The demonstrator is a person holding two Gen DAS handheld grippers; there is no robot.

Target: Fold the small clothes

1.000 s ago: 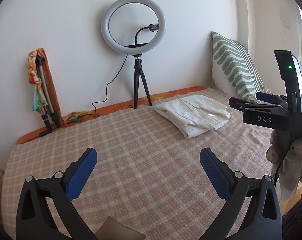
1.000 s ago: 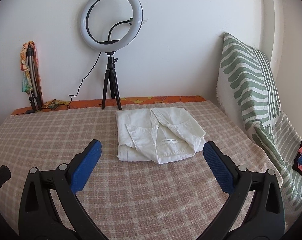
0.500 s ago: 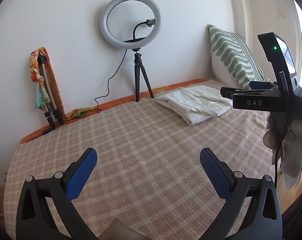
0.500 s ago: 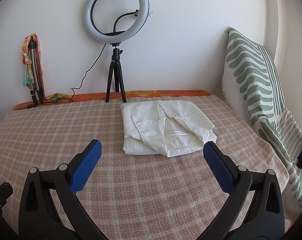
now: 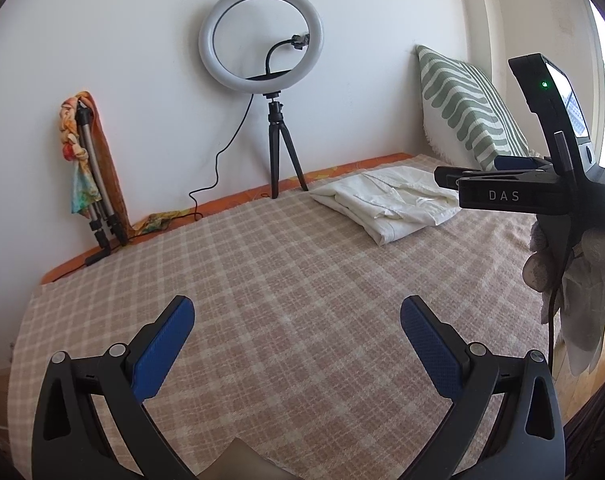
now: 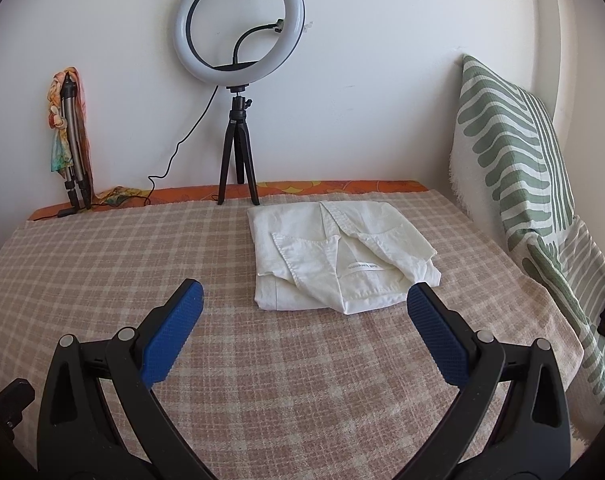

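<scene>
Left wrist view: left gripper (image 5: pixel 297 322) jaws spread over bare checked bedspread (image 5: pixel 286 264); right gripper (image 5: pixel 498 184) hides an edge of the folded white shirt (image 5: pixel 386 204). Right wrist view: right gripper (image 6: pixel 305 310) jaws spread and empty, shirt (image 6: pixel 338 256) just ahead near the pillow (image 6: pixel 514 160), bedspread (image 6: pixel 102 248) free to its left.

The letters "DAS" stand in pale capitals on the black side of the right gripper (image 5: pixel 498 184), as seen from the left wrist view. A small white label (image 6: pixel 362 266) lies inside the collar of the folded shirt (image 6: pixel 338 256); its dark print is too small to read.
</scene>
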